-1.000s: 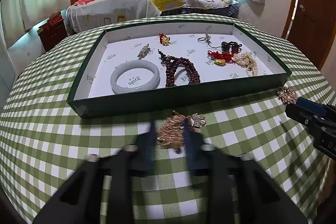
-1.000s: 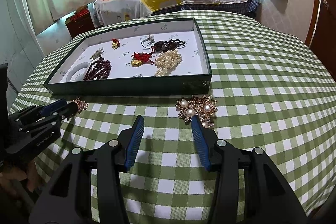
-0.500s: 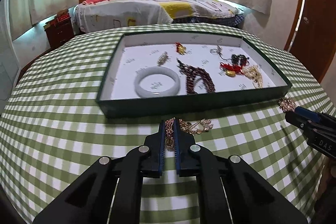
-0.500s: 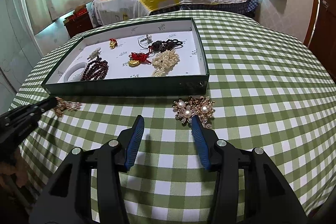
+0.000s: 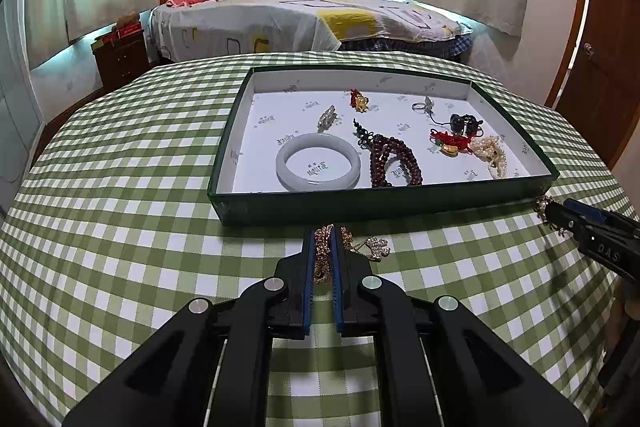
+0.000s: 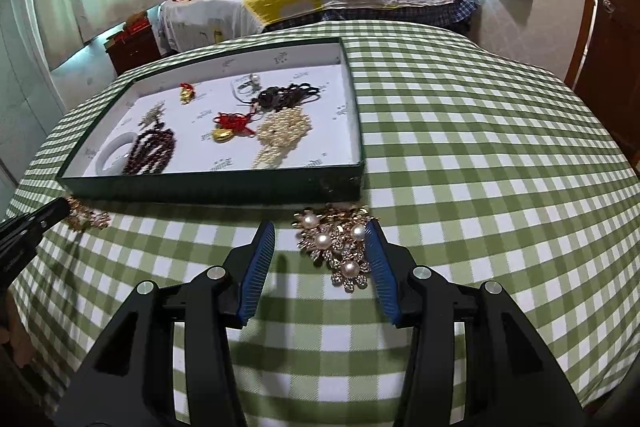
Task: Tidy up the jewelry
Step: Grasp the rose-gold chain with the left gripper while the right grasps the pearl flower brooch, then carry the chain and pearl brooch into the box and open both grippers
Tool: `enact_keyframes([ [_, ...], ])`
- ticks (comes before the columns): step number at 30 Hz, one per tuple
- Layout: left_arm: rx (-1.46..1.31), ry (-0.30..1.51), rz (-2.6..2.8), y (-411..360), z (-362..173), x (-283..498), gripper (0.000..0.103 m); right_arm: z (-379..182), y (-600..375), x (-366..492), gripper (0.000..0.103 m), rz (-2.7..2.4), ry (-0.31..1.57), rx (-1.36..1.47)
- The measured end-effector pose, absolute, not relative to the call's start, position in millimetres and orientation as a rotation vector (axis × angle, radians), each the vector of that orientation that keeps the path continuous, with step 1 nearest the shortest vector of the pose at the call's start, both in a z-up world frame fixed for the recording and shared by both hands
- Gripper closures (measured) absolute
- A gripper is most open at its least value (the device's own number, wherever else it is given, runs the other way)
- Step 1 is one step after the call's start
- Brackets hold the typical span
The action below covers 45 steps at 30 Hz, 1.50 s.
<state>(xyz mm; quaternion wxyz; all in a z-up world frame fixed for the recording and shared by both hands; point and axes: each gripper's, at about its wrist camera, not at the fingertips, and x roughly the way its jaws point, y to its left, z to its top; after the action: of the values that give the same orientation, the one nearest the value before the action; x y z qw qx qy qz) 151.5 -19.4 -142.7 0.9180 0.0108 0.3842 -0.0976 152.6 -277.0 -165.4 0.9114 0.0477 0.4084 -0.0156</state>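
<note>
While the checked worktop (image 5: 120, 187) carries it, the green tray (image 5: 360, 205) holds a jade bangle (image 5: 318, 167), dark beads (image 5: 394, 163), pearls (image 6: 282, 131) and small charms too tiny to identify. Left gripper (image 5: 323, 251) jaws are clenched on a gold chain brooch (image 5: 370, 247), partly hidden between them. Right gripper (image 6: 320, 259) jaws are released around a pearl brooch (image 6: 336, 243) before the tray.

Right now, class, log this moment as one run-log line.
left tool: shut on gold brooch | right tool: open around pearl brooch | green tray: behind both
</note>
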Motion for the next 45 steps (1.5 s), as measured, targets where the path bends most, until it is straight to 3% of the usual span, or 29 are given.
enact_keyframes([
  [13, 0.019, 0.807, -0.202, -20, -148, 154, 0.095, -176, -275, 165, 0.047, -0.032, 0.881, 0.068],
  [16, 0.019, 0.807, -0.202, -20, -148, 154, 0.095, -177, -273, 165, 0.054, -0.039, 0.879, 0.045],
  [21, 0.014, 0.810, -0.198, -20, -150, 155, 0.095, -175, -272, 162, 0.057, -0.033, 0.863, 0.047],
  [45, 0.011, 0.792, -0.200, -19, -143, 153, 0.095, -158, -264, 146, 0.058, -0.002, 0.824, 0.048],
])
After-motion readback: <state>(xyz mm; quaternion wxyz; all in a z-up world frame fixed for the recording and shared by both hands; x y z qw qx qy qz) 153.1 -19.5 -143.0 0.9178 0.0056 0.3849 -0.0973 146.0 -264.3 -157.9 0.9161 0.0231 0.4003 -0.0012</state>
